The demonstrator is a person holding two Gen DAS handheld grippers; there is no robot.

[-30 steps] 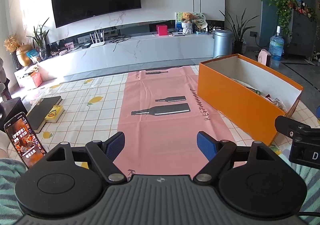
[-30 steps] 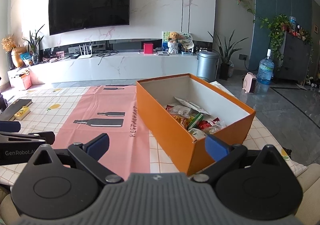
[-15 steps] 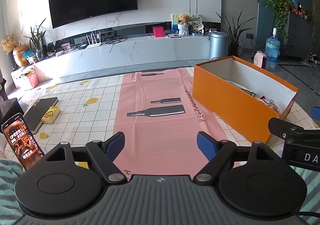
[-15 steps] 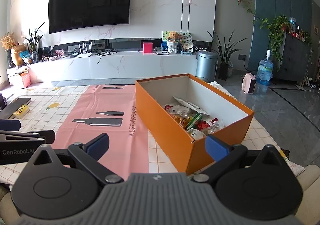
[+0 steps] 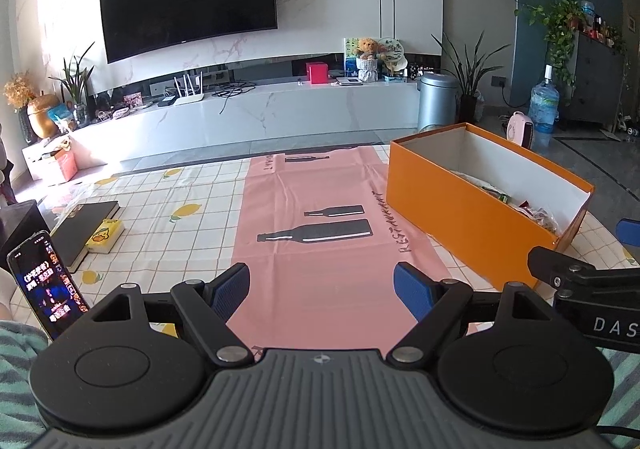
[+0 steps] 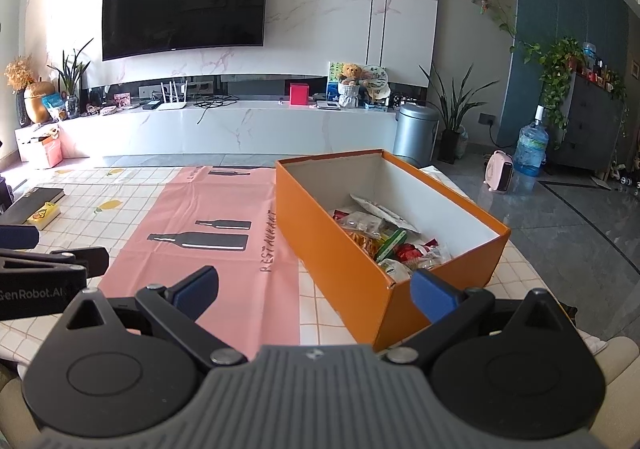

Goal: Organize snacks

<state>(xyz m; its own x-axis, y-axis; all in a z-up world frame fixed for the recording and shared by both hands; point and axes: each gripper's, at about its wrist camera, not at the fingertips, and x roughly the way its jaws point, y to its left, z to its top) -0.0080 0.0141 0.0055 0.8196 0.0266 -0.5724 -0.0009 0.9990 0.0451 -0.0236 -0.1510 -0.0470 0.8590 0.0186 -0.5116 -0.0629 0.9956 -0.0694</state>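
Nearest, right gripper [image 6: 314, 291]: fingers spread wide, holding nothing, straddling the near corner of the orange box [image 6: 340, 249]. Left gripper [image 5: 322, 291] likewise open and empty, over the pink mat [image 5: 320, 249], box well off to its right. Snacks [image 6: 384, 237] piled in the box's near half, just ahead of the right fingers. Box's long axis running away, slightly leftward. Probably a right-hand job; near wall in the way. Farther left on the tabletop [image 5: 168, 209]: phone [image 5: 46, 285], book [image 5: 86, 229].
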